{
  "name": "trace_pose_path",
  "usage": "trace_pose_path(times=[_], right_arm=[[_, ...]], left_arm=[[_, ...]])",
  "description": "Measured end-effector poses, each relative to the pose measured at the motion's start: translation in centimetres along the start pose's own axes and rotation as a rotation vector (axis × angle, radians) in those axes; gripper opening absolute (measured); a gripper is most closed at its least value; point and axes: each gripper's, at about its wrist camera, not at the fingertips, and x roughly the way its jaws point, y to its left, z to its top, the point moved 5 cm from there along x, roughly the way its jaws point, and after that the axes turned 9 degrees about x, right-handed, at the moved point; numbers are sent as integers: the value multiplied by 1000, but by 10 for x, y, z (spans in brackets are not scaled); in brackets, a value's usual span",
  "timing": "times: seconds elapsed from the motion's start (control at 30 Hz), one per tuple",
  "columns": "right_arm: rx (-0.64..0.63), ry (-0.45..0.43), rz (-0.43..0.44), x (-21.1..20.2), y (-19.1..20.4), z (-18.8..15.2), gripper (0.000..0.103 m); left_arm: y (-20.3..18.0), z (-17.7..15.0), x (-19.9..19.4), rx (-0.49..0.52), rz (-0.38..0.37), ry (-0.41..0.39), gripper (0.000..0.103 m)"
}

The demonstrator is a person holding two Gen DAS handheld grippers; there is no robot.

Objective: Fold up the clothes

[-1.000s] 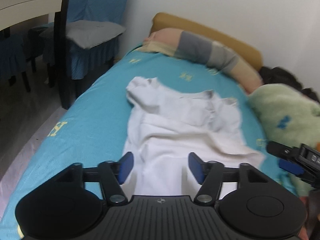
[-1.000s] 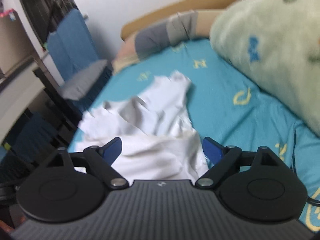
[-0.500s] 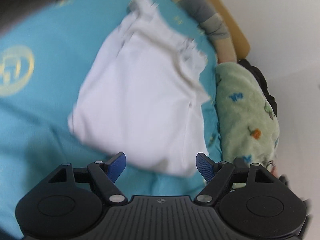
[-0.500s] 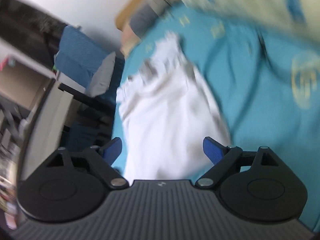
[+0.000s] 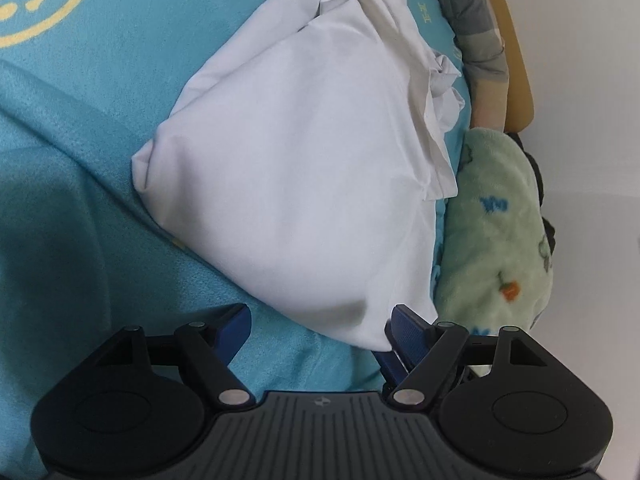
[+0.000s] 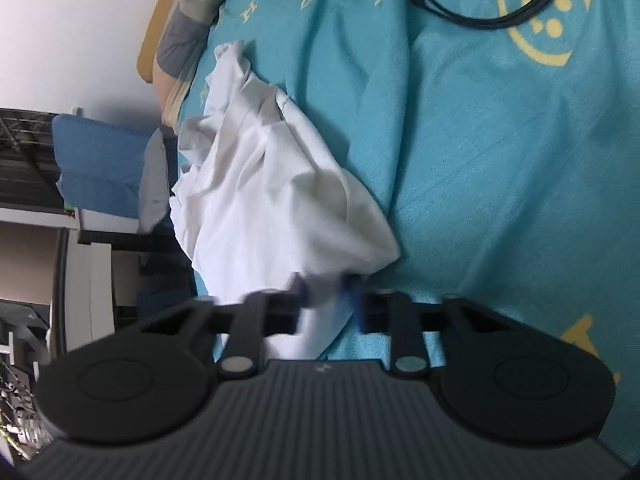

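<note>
Two grippers work on the white shirt [image 5: 304, 152] lying on the blue bed [image 5: 80, 184]: the right gripper [image 6: 326, 300] has just closed and pinches one corner, so the left gripper [image 5: 318, 324], jaws wide apart, should pinch its near corner before lifting evenly.

The shirt [image 5: 304, 168] lies on the bed [image 5: 80, 200], its far end bunched toward the pillow [image 5: 476, 36] at the headboard [image 5: 516, 52]. In the left wrist view a blanket [image 5: 496, 232] lies to the right of the shirt, touching its edge. The left hand-held gripper [image 5: 318, 322] sits before the shirt's near corner. The right hand-held gripper [image 6: 326, 292] has shirt cloth between its fingers. A cable [image 6: 460, 8] lies on the bed, right of the shirt. A chair [image 6: 104, 160] stands left of the bed.
</note>
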Motion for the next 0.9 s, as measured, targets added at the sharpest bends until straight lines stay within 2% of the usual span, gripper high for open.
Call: trace_pose_path(times=[0.07,0.23,0.37,0.47,0.53,0.6,0.73,0.9], right_arm=[[-32,-16,44,-8,7,-1,9],[-136,-69,222,-34,36,-3,6],[-239,-145,272,-48,56,-2,5],[-258,-170,293,-51,60,5,5],[-255,-175,294,-51,60,9,4],[-248,-178,291,-49,59,12,4],[-212,-128,224,-38,47,11,5],[-128,-44,126,-20,28,12,7]], left_arm=[[-1,0,2,-17,-34,3,77],[-5,0,5,-39,-120,8,76],[1,9,-11,-73,-131,-97,74],[8,15,-25,-134,-162,-159,64],[13,17,-33,-159,-158,-183,56],[20,17,-35,-177,-129,-186,53],[29,12,-36,-194,-86,-158,52],[27,10,-36,-178,-75,-149,52]])
